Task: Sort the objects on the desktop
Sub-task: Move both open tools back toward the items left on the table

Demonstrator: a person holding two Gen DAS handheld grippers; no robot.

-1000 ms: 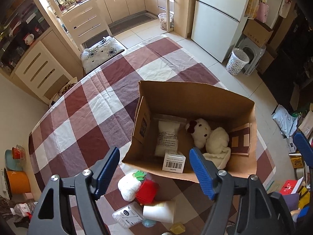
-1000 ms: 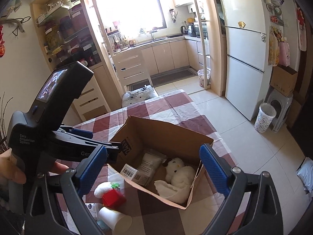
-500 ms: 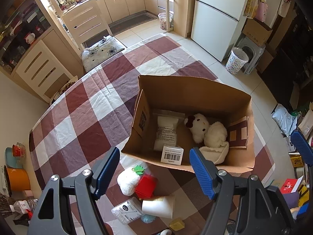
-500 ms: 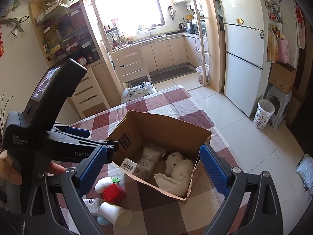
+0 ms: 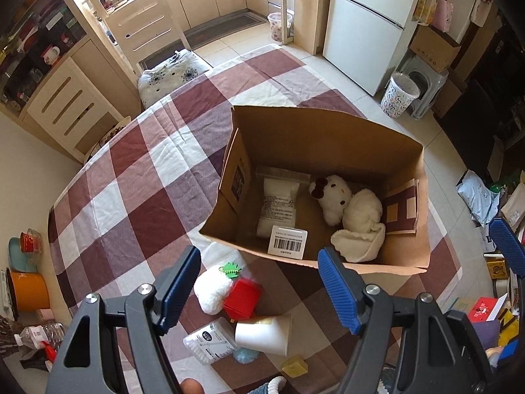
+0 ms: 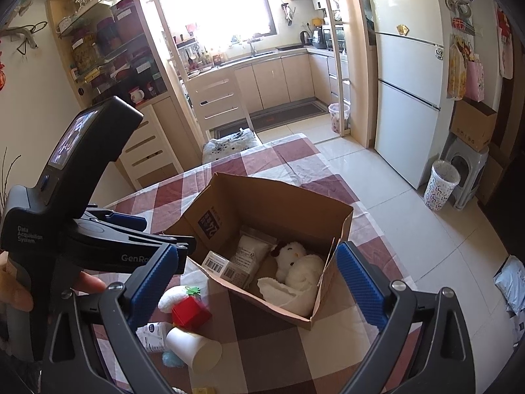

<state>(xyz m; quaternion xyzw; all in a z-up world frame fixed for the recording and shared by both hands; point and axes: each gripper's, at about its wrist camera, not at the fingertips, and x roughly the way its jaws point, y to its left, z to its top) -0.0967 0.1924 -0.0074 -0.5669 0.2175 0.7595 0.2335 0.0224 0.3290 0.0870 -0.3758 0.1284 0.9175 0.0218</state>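
moved: box (image 5: 328,138) shifts slightly toward 6 o'clock | left gripper (image 5: 259,282) fingers wide apart, empty | right gripper (image 6: 257,282) fingers wide apart, empty | red cube (image 5: 242,298) on bench (image 5: 131,190)

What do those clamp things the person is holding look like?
Each hand-held gripper, left and right, has two black plastic arms with silver screws, tipped by ribbed blue pads. The left one's black body carries a small screen and white lettering.

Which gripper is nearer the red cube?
Left. The left gripper hangs open just above the red cube, which shows between its fingers. The right gripper is open too, farther back and off to the cube's right.
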